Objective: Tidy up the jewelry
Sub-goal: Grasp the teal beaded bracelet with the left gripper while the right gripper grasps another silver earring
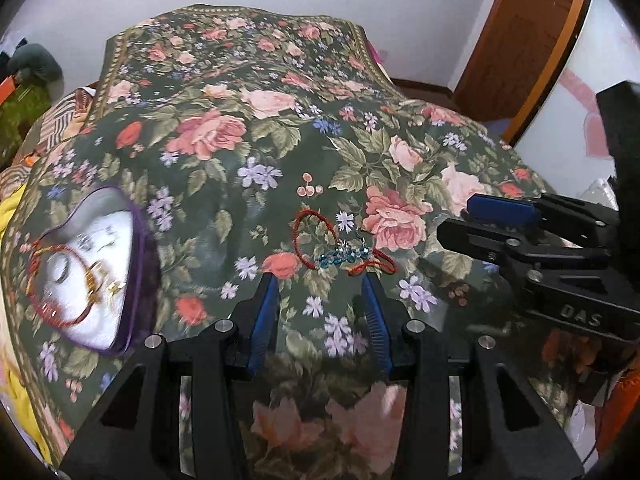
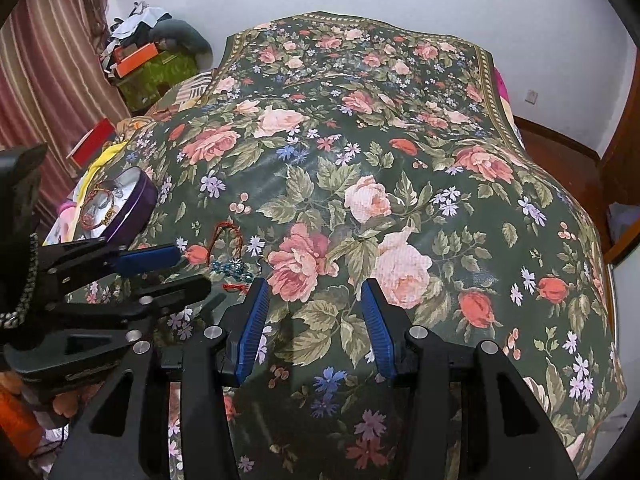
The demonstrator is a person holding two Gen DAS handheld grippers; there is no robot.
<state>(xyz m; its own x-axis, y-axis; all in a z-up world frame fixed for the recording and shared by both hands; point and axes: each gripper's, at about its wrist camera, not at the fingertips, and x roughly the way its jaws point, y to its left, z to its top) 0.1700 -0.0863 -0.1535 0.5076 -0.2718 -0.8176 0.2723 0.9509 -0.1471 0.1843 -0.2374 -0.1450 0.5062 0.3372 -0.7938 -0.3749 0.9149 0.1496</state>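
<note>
A red cord bracelet point(image 1: 298, 236) and a teal beaded piece point(image 1: 344, 257) lie together on the floral cloth, just beyond the tips of my left gripper point(image 1: 320, 284). That gripper is open with only cloth between its blue pads. Far left in the same view sits a purple heart-shaped tin point(image 1: 132, 280) holding a red bracelet and gold pieces. In the right wrist view my right gripper point(image 2: 316, 286) is open over bare cloth. To its left are the red cord point(image 2: 228, 234), the teal beads point(image 2: 232, 268), the left gripper point(image 2: 192, 270) and the tin point(image 2: 140, 204). The right gripper point(image 1: 452, 222) hovers right of the jewelry.
The floral cloth point(image 2: 400, 140) covers a table that drops off at the sides and the far end. Back left are orange and green boxes point(image 2: 148, 64), a red box point(image 2: 92, 140) and a striped curtain point(image 2: 48, 60). A wooden door point(image 1: 532, 28) stands at the right.
</note>
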